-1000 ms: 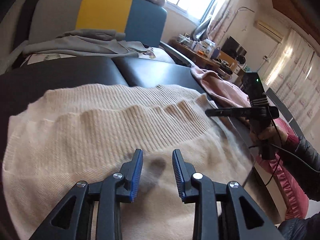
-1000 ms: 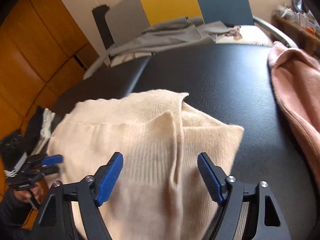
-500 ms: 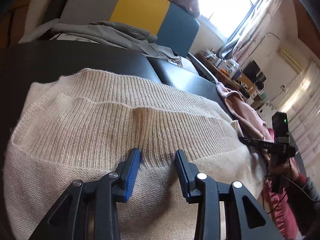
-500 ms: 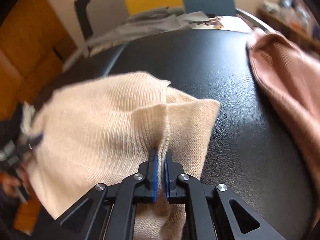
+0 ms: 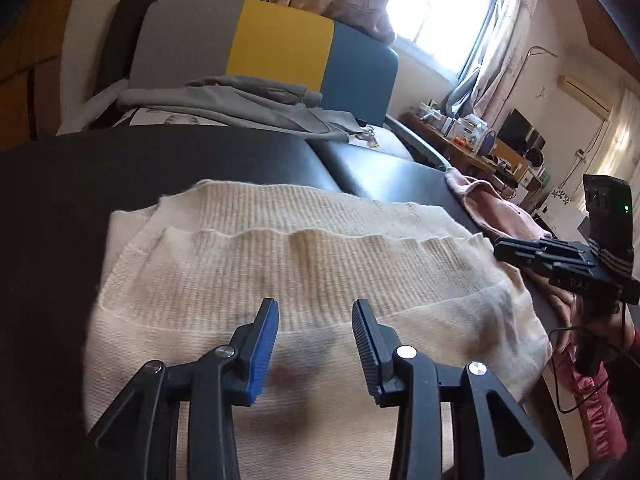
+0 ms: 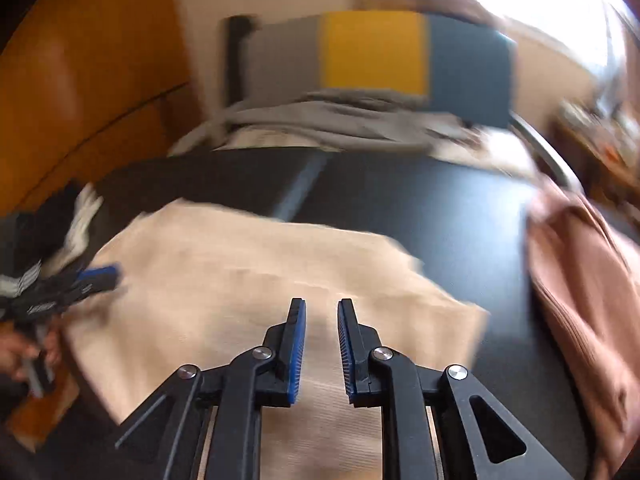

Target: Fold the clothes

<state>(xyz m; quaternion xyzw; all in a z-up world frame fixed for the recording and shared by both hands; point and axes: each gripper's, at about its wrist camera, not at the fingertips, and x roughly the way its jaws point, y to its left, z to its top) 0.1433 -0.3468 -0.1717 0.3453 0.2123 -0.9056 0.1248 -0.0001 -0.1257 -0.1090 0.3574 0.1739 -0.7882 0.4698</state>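
The cream knit sweater (image 5: 304, 264) lies folded on the black padded worktop (image 5: 120, 168), a pink garment (image 6: 592, 304) to its right. The left claw (image 5: 316, 340) hangs half-spread above it, empty. The right claw (image 6: 322, 344), just reopening narrowly, holds nothing.

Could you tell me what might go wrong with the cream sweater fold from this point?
1. The right gripper, whose jaws have just been opening, holds nothing now, so the fold it released on the cream sweater may spring back.
2. The sweater's near right corner seems to hang past the black table edge; it might slide off.
3. The pink garment lies close and could get caught in the next fold.
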